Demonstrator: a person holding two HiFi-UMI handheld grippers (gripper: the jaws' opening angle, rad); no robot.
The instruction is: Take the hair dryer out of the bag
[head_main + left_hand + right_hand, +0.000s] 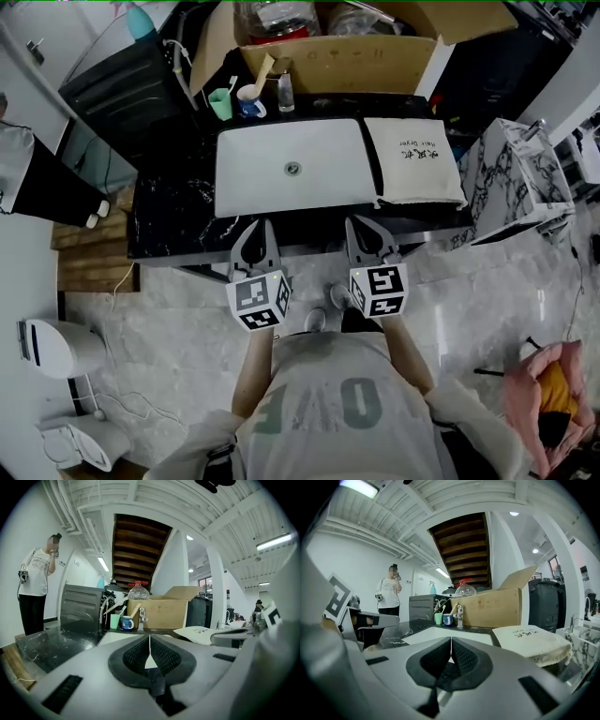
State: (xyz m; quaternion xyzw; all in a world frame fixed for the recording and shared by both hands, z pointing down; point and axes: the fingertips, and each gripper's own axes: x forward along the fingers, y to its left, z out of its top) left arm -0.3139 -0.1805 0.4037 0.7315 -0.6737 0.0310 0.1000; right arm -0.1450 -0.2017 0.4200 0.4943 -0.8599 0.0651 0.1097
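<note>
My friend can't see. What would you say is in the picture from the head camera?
Seen from above, a person holds the left gripper and right gripper, both shut and empty, at the front edge of a black marble counter. A cream cloth bag lies right of the white rectangular sink.

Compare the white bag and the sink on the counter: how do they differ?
The sink is a hard, smooth basin with a drain hole; the bag is soft cloth with dark print on top. The sink is the wider of the two and lies left of the bag. Both are white, roughly rectangular and sit side by side on the black counter.
</note>
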